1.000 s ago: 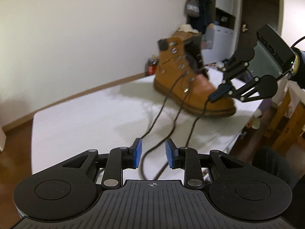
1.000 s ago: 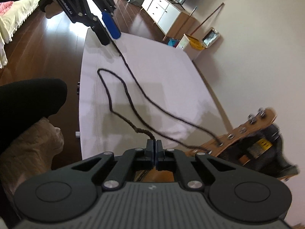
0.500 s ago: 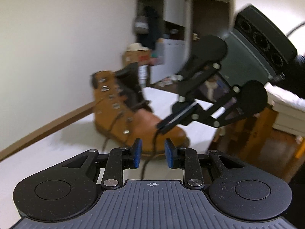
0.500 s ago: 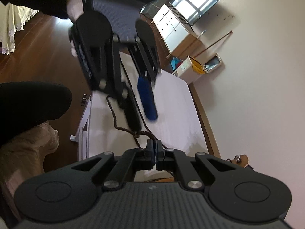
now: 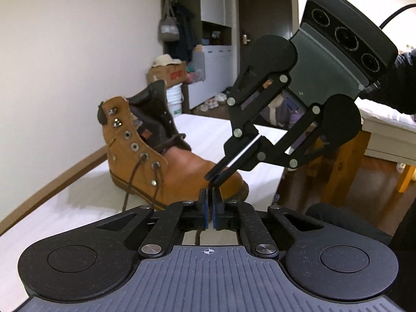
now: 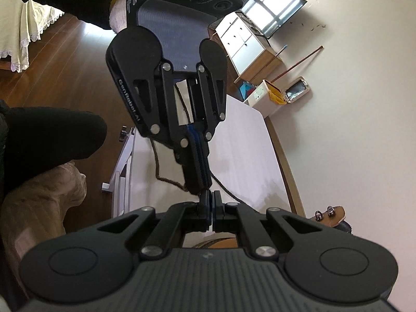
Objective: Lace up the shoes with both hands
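The tan leather lace-up boot (image 5: 166, 161) stands on the white flat-topped table (image 5: 65, 208). Just before the boot's toe, the right gripper (image 5: 212, 178) and left gripper (image 5: 210, 197) meet tip to tip. Behind the boot, a cardboard box (image 5: 166, 74) sits on the floor.

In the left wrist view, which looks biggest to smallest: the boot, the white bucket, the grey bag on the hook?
1. boot, though it is nearest the camera.
2 and 3. white bucket and grey bag look alike; not ranked.
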